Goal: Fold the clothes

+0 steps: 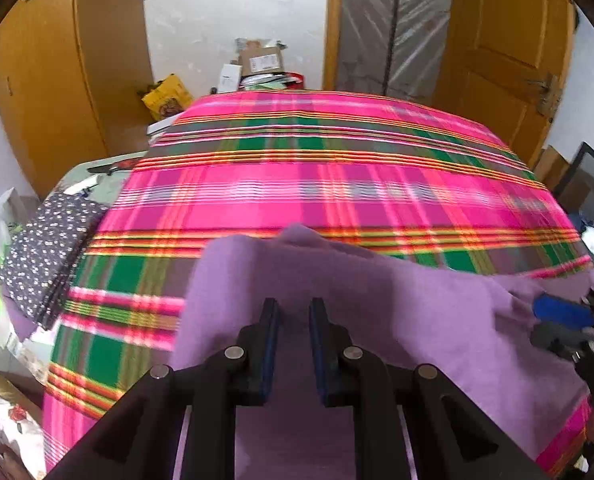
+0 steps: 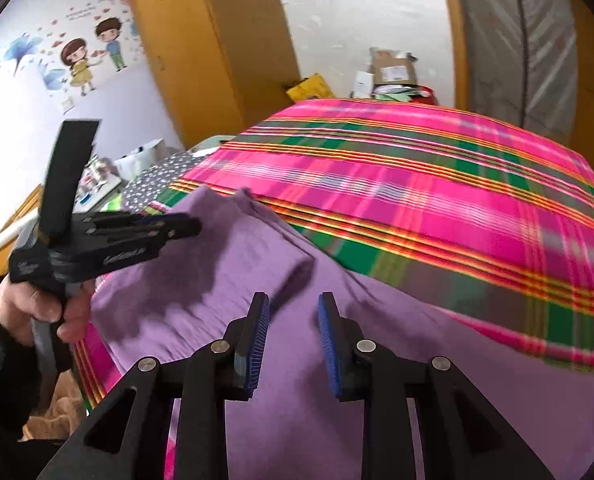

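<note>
1. Left gripper (image 1: 294,312) hovers unclenched, holding nothing, above the purple garment (image 1: 377,300).
2. Right gripper (image 2: 293,308), likewise empty and parted.
3. Garment lies on the plaid bed (image 1: 337,184), directly beneath both; folded corner nearer the left.

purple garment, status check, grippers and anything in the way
Left gripper and right gripper both open, fingers gripping nothing. Purple garment lies partly folded on the plaid bedspread. Folded dotted cloth lies off to the side, clear.
</note>
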Action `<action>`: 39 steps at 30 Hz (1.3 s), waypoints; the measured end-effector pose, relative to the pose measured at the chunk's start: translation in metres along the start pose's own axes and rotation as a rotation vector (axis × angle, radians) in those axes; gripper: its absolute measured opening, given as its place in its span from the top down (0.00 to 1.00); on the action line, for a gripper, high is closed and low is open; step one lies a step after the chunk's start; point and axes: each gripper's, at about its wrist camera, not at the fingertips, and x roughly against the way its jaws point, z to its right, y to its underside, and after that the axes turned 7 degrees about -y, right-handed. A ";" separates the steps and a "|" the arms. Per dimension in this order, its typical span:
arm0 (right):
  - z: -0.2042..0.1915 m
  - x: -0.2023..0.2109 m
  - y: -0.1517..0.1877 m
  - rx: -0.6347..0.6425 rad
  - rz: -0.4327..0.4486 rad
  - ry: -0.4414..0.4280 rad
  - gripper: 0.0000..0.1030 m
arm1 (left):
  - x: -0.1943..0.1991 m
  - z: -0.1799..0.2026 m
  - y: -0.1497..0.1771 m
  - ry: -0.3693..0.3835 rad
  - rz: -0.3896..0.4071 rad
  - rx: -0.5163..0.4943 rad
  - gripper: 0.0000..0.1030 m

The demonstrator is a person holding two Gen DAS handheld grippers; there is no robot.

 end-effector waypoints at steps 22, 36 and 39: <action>0.016 -0.059 -0.026 -0.088 -0.070 -0.011 0.83 | -0.027 -0.018 -0.004 0.003 -0.017 0.037 0.85; -0.001 -0.020 -0.022 -0.038 0.003 -0.051 0.83 | 0.005 -0.019 0.008 -0.037 -0.019 0.051 0.85; -0.013 -0.019 -0.014 0.000 -0.013 -0.076 0.83 | 0.015 -0.020 0.018 -0.057 -0.018 0.067 0.85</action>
